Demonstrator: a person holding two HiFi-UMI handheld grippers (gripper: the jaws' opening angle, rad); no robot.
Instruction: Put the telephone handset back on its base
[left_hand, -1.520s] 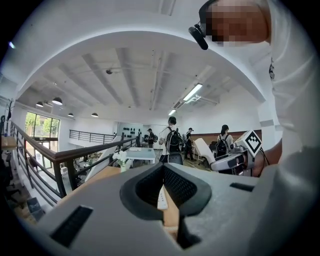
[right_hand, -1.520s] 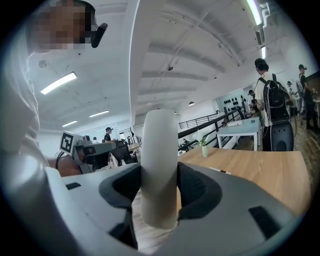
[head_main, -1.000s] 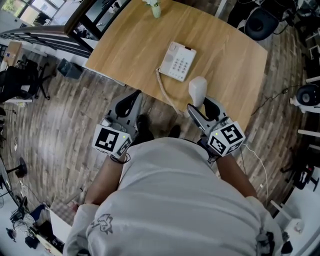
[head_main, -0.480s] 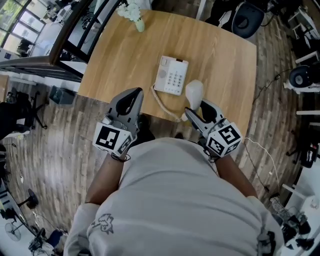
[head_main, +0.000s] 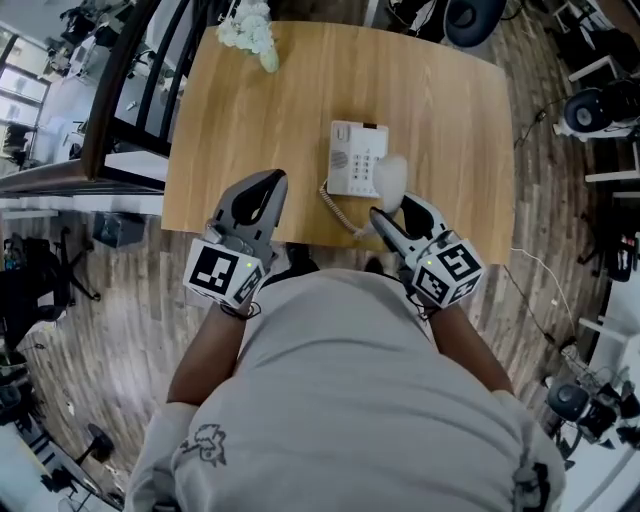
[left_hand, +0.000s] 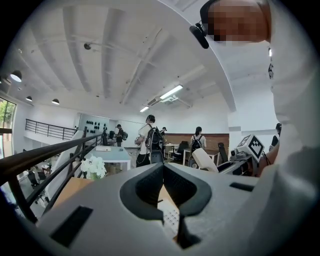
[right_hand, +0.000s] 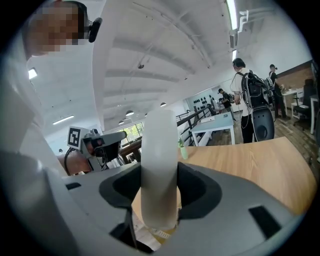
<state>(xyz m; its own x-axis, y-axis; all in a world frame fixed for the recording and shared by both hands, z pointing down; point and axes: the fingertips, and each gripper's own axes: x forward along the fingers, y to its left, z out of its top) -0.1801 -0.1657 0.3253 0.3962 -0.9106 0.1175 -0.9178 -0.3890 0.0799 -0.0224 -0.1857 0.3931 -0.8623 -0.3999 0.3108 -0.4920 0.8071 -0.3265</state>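
Observation:
The white telephone base (head_main: 355, 158) with its keypad sits on the wooden table (head_main: 260, 110). A coiled cord (head_main: 335, 200) runs from it toward the table's near edge. My right gripper (head_main: 393, 205) is shut on the white handset (head_main: 391, 178), which stands upright between the jaws (right_hand: 159, 165) and hangs over the base's right side. My left gripper (head_main: 255, 195) hovers over the near left part of the table, its jaws closed together (left_hand: 163, 172) with nothing between them.
A small vase of white flowers (head_main: 252, 28) stands at the table's far left corner. A black railing (head_main: 120, 90) runs along the table's left side. Office chairs and several people (left_hand: 150, 145) are in the room beyond.
The handset in my right gripper has come closer to the base and now overlaps its right side. The view has shifted, with the table nearer below me. The left gripper has hardly moved.

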